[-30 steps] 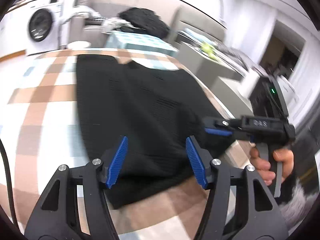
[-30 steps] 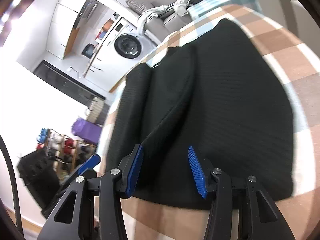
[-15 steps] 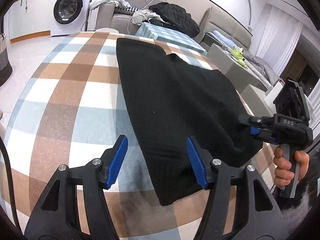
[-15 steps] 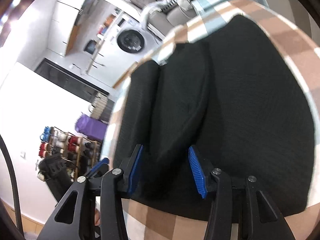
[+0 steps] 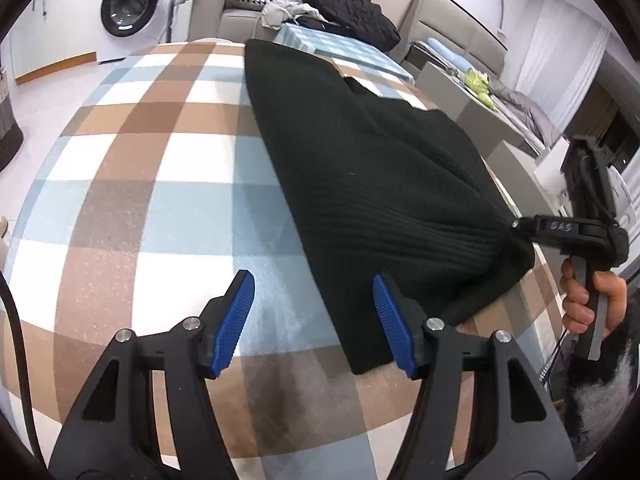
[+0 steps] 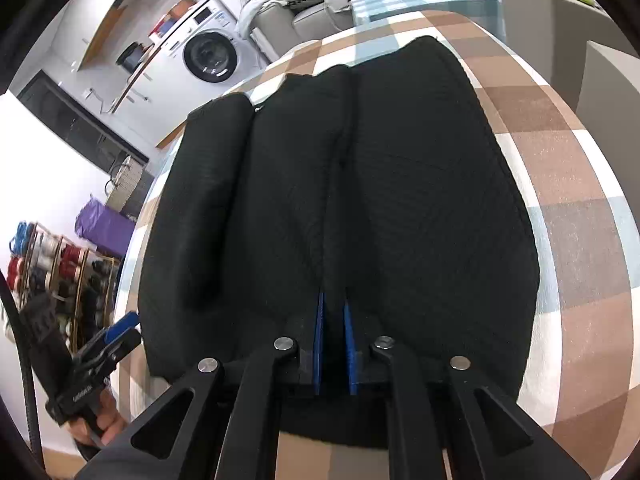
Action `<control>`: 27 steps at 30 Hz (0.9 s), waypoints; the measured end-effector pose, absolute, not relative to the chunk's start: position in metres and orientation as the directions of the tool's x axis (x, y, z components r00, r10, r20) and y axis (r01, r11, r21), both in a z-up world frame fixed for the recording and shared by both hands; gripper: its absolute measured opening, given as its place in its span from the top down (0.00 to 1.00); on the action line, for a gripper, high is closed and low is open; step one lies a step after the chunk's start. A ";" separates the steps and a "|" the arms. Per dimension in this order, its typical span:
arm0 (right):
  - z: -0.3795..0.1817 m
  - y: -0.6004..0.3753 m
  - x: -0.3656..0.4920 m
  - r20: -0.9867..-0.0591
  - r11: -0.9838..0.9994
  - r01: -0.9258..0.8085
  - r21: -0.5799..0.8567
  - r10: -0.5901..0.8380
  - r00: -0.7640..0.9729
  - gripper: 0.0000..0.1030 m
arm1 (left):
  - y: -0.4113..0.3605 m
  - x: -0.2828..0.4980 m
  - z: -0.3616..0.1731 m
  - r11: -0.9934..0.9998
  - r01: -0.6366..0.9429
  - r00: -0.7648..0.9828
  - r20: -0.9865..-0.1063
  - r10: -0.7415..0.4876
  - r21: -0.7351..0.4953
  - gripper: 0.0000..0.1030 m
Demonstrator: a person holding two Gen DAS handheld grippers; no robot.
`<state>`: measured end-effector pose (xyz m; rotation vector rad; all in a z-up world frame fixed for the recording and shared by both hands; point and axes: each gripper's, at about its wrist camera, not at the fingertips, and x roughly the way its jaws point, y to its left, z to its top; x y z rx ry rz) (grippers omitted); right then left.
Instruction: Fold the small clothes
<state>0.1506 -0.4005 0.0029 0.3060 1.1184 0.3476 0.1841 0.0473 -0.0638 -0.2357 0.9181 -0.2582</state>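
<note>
We see a black knit garment (image 5: 360, 168) lying on the checked tablecloth (image 5: 160, 208), w/ ribbed hem toward us and long folds running away toward the far side. The right gripper (image 6: 333, 344) has its blue pads (image 6: 319, 344) closing on a pinched ridge of the hem; fabric sits between them & bunches upward. In the left wrist view that same gripper (image 5: 516, 225) pulls the knit into radiating creases at the table's right edge (a hand (image 5: 588, 300) grips its handle). The left gripper (image 5: 312, 320) hangs spread over the cloth, nothing between its pads; its right pad is beside the garment's near corner. A washing machine (image 5: 132, 6) stands in the bkgd.
</note>
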 end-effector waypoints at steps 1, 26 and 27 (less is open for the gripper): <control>0.011 -0.401 0.144 -0.811 0.911 -0.139 0.389 0.410 0.418 0.71 | 0.045 0.183 -0.064 0.942 0.131 0.578 -0.749 -0.325 -0.307 0.43; 0.074 -0.320 0.104 -0.654 0.743 -0.557 0.371 0.635 0.412 0.94 | 0.054 0.184 -0.044 0.934 0.130 0.612 -0.714 -0.340 -0.333 0.43; 0.074 -0.322 0.101 -0.656 0.741 -0.543 0.395 0.641 0.397 0.94 | 0.054 0.185 -0.043 0.933 0.133 0.614 -0.711 -0.343 -0.336 0.42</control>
